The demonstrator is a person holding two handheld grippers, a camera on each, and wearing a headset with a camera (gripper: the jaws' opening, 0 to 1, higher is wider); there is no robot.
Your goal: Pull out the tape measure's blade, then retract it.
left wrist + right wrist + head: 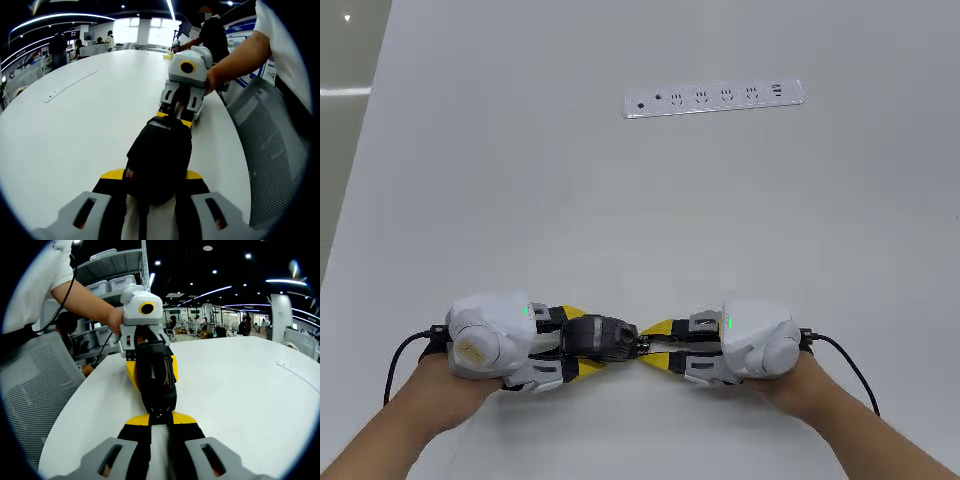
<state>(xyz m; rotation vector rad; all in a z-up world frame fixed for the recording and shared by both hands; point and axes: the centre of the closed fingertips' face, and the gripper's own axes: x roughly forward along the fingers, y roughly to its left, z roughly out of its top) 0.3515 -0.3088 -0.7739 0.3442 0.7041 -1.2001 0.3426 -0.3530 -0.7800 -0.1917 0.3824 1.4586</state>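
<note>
Tape measure (605, 338), black case, sits low centre in the head view, on or just above the desk (620, 220); contact cannot be told. Left hand-held gripper (582, 340) comes in from the lower left and clamps the case across its sides, yellow-tipped jaws pressed to it. Judged an anchoring hold, so the case stays put while the blade is drawn. Right hand-held gripper (648, 346) enters from the lower right, nose to nose with the left, jaws pinched nearly together on the case's front end where the blade comes out. The hook itself is too small to make out. No length of blade shows between the two, so the pull looks not yet begun. Facing in line suits a straight draw to the right of frame. Power strip (713, 97) lies well apart, upper centre-right, clear of that path. Bare desk to the right leaves room.
</note>
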